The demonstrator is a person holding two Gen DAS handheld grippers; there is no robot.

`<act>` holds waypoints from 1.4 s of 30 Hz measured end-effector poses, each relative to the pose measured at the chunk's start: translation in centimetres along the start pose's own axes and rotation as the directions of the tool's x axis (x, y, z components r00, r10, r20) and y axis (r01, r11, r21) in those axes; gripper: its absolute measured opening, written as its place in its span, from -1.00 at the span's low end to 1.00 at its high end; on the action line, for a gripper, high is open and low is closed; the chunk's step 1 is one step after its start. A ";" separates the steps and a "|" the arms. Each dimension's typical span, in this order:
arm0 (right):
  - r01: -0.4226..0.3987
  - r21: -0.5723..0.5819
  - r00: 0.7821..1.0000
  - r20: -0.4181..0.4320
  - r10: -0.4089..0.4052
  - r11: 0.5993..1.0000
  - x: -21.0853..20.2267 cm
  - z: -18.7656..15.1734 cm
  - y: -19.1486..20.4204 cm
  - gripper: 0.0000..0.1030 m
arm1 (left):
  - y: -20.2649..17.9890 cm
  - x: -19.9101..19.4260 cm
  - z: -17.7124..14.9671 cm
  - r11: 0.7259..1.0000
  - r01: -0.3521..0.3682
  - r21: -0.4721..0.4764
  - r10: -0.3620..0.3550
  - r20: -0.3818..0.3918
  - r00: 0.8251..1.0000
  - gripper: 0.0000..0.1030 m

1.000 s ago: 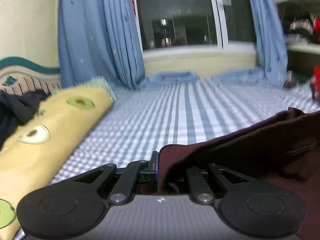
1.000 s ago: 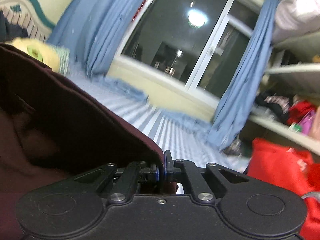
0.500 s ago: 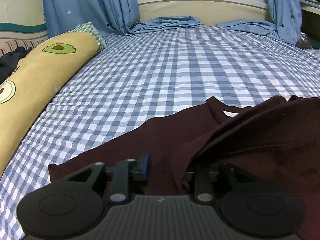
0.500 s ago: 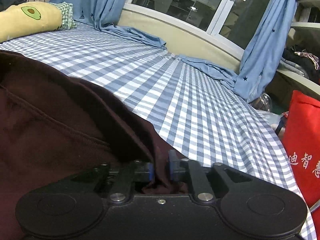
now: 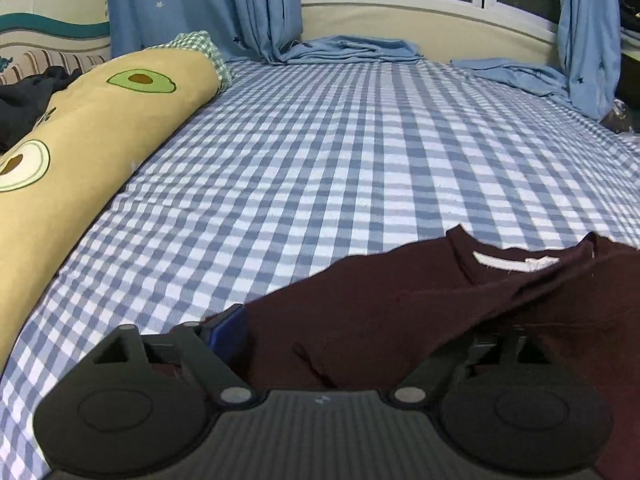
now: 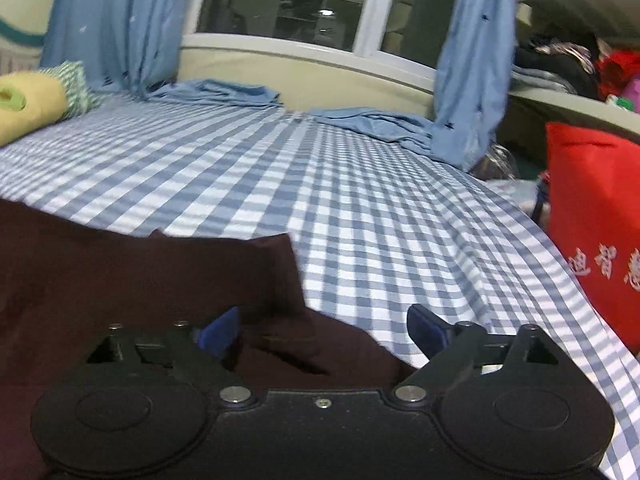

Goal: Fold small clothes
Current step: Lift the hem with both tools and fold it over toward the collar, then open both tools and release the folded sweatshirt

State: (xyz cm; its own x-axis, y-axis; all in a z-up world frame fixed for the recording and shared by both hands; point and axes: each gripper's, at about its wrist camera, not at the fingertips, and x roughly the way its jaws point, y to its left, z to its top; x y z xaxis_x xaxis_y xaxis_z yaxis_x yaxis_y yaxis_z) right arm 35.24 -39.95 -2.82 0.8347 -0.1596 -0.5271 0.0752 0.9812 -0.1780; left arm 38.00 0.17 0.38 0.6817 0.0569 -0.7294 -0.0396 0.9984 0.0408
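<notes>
Shirt [image 5: 400,312], soft and limp, lies at lower frame on the bed [image 5: 320,160]; your left gripper [image 5: 352,344] and right gripper [image 6: 324,332] are opening, cloth loose between them. Pinch its edges.

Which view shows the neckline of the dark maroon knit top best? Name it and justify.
The left wrist view. There the dark maroon knit top shows its neckline, with the pale inner band lying open toward the window. The right wrist view shows only plain maroon fabric and a folded corner, no neckline.
</notes>
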 end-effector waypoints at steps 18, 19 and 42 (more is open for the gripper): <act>0.026 0.041 0.997 -0.079 -0.022 0.999 2.5 -1.2 -0.3 0.98 | 3.0 -1.1 3.1 0.989 0.126 -0.077 -0.132 -0.083 0.988 0.89; 0.024 0.043 0.997 -0.081 -0.021 0.999 2.5 -1.2 -0.3 0.98 | 3.2 -1.2 3.4 0.986 0.142 -0.087 -0.149 -0.084 0.985 0.89; 0.055 0.039 0.996 -0.068 -0.052 0.998 2.5 -1.6 -0.1 0.99 | 5.7 -5.2 2.5 0.985 0.116 -0.129 -0.110 0.053 0.993 0.99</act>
State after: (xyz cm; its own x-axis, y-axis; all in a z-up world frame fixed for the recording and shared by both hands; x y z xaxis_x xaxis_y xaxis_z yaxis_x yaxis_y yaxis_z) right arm 36.49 -40.64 -5.43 0.7907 -0.2174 -0.5722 0.1421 0.9745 -0.1738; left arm 36.07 5.58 6.06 0.7196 -0.0535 -0.6924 -0.0540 0.9897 -0.1326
